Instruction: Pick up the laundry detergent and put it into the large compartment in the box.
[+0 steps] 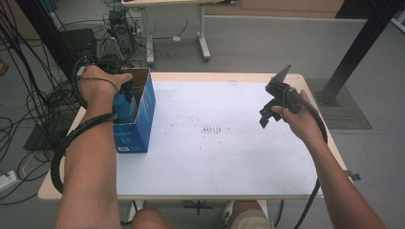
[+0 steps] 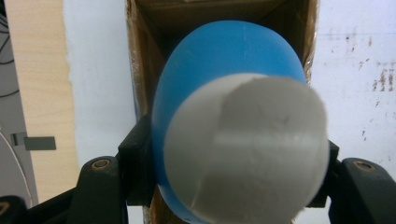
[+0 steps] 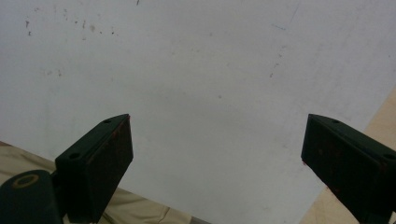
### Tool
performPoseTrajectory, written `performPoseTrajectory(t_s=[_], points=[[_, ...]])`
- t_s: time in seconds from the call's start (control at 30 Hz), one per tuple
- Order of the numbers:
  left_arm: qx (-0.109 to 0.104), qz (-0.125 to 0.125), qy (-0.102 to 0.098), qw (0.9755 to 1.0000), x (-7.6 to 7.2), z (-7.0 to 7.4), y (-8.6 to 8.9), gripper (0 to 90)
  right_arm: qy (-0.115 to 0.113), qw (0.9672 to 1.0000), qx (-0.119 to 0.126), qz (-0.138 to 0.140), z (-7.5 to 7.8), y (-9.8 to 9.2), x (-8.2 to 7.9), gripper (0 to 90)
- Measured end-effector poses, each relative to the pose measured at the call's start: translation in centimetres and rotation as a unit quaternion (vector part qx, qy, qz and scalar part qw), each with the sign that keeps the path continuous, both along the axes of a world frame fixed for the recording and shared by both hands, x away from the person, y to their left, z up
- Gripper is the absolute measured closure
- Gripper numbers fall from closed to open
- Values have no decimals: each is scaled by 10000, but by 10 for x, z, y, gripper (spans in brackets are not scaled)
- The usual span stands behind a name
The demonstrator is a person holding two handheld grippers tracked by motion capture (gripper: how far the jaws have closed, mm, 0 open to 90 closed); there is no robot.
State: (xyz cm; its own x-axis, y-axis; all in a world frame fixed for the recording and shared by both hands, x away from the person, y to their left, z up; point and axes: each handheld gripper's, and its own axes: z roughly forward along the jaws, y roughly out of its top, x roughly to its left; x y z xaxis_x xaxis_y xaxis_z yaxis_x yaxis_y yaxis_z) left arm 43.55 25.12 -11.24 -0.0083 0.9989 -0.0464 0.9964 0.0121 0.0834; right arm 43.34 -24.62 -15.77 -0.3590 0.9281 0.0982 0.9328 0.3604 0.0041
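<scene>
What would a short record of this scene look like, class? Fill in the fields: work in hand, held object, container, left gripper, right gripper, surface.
work in hand: lowering a bottle into a box
held object: blue bottle with a grey cap, cap toward the camera in the left gripper view
container: open blue cardboard box, at the table's left
left gripper: shut on the bottle, over the box opening
right gripper: open, nothing between the jaws, held above the table
surface: white table with dark specks

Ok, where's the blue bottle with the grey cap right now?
The blue bottle is clamped in the left gripper, partway down inside the open blue cardboard box at the table's left edge in the high view.
</scene>
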Motion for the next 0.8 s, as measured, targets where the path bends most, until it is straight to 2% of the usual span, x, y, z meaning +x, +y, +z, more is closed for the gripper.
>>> performPoseTrajectory(t_s=[0.27, 0.8], points=[[-28, -26, 47, 10000, 0, -14, -1, 374, 25, 10000, -1, 2, -3, 2, 1, 87], [-12, -18, 58, 10000, -3, -29, -2, 374, 25, 10000, 4, 3, -5, 2, 0, 87]])
